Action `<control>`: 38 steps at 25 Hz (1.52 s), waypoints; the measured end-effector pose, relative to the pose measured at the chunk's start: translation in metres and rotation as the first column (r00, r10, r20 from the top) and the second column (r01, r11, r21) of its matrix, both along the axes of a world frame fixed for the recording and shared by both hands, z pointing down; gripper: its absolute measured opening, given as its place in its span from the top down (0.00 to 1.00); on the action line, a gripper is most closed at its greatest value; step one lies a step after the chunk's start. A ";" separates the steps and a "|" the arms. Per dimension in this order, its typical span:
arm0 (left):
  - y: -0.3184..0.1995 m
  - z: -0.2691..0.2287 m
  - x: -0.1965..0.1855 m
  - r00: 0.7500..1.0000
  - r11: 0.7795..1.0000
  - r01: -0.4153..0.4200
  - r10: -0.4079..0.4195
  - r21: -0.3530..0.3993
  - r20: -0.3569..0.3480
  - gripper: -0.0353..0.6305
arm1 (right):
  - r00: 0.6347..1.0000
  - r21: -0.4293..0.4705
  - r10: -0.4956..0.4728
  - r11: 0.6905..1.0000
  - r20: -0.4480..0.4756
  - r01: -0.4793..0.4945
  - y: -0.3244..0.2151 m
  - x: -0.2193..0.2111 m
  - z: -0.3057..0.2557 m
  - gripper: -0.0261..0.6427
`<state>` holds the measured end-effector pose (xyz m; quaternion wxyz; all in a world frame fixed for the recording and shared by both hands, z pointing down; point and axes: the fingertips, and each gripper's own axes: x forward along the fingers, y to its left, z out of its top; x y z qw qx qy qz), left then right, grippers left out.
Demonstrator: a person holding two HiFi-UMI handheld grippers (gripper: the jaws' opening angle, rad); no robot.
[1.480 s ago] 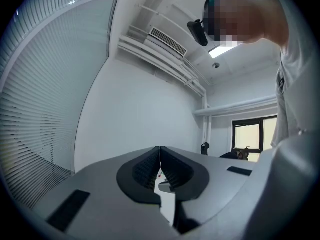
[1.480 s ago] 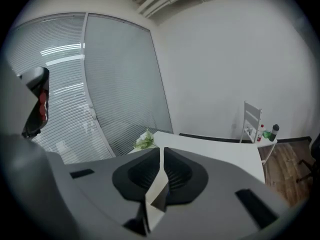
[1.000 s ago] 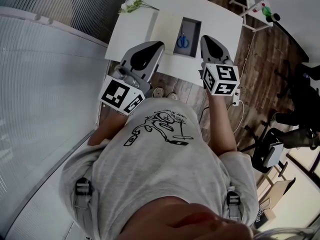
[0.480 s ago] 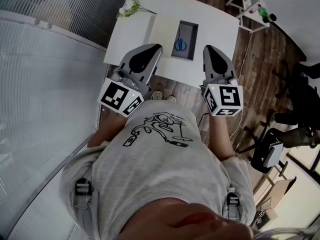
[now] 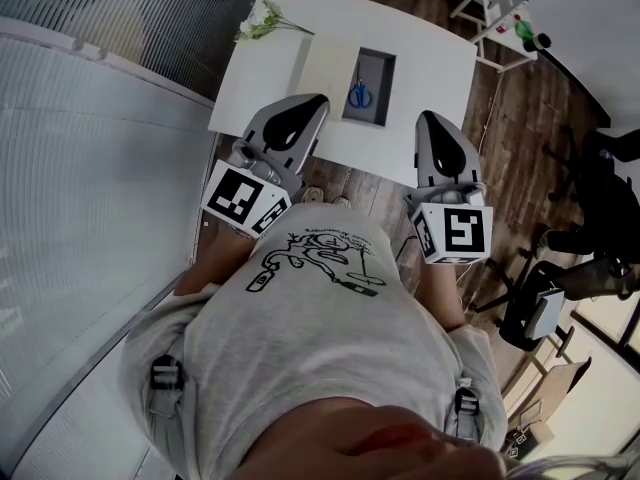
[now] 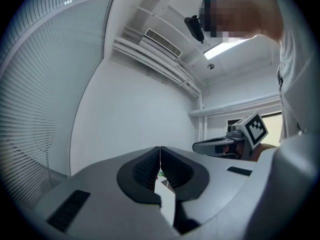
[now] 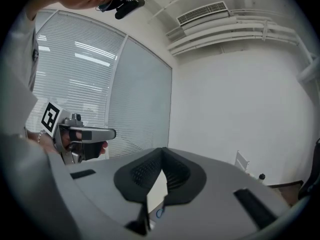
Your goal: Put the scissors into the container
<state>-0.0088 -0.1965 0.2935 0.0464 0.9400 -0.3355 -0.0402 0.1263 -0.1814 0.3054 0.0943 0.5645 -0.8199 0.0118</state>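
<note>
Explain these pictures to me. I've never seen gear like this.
No machine here: a person holds a hand-operated gripper in each hand, the left gripper and the right gripper; the patterned cubes belong to them. The head view comes from a camera on the person's head, looking steeply down. The other two views come from cameras riding on each gripper, looking along its jaws. Both pairs of jaws are together, nothing held. Below lies a white table with a flower sprig and a grey container; blue-handled scissors lie inside it.
</note>
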 end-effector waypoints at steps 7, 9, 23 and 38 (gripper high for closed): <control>0.002 -0.005 0.006 1.000 1.000 -0.005 0.005 0.014 -0.004 0.91 | 1.000 0.029 -0.009 1.000 0.005 0.008 0.013 -0.001 -0.013 0.95; -0.001 -0.005 0.007 1.000 1.000 -0.005 0.005 0.014 -0.004 0.91 | 1.000 0.034 -0.011 0.999 0.000 0.011 0.016 -0.001 -0.017 0.95; -0.006 -0.012 0.008 1.000 1.000 0.001 0.000 0.015 -0.015 0.91 | 1.000 0.051 0.002 0.999 -0.001 -0.001 0.022 0.010 -0.029 0.95; -0.008 -0.009 0.005 1.000 1.000 0.007 -0.007 -0.002 -0.020 0.91 | 1.000 0.065 0.010 0.998 0.021 -0.011 0.018 0.010 -0.035 0.95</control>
